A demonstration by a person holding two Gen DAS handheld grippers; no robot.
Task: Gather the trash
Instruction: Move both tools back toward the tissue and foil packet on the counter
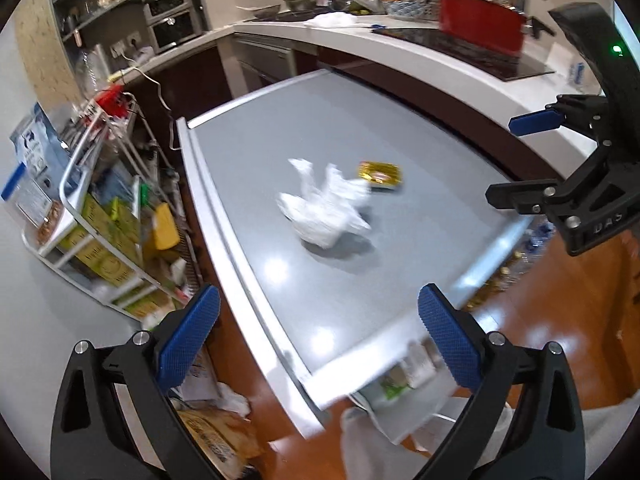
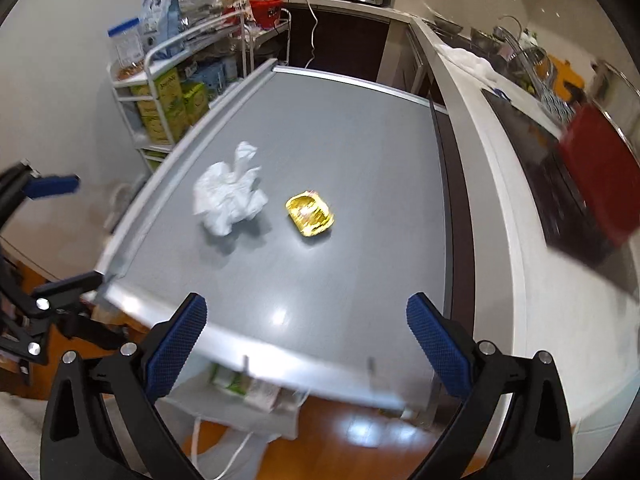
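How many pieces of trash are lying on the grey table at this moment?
2. A crumpled white tissue lies near the table's middle, and a gold foil wrapper sits just beside it, toward the counter side. Both are untouched; nothing on the grey table appears hidden.

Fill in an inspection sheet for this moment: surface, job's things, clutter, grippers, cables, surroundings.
Surface: grey table with metal rim, glossy, light glare near the front edge.
Job's things: crumpled white wad and gold wrapper lying apart near the table's middle, wad to the left in the right wrist view.
Clutter: nothing else seen on the table.
Grippers: left gripper and right gripper both open, empty, above the near edge, touching nothing.
Cables: white cable hanging from the back counter, off the table.
Surroundings: white rack of boxes beside the table; counter with hob and red pot; wood floor.
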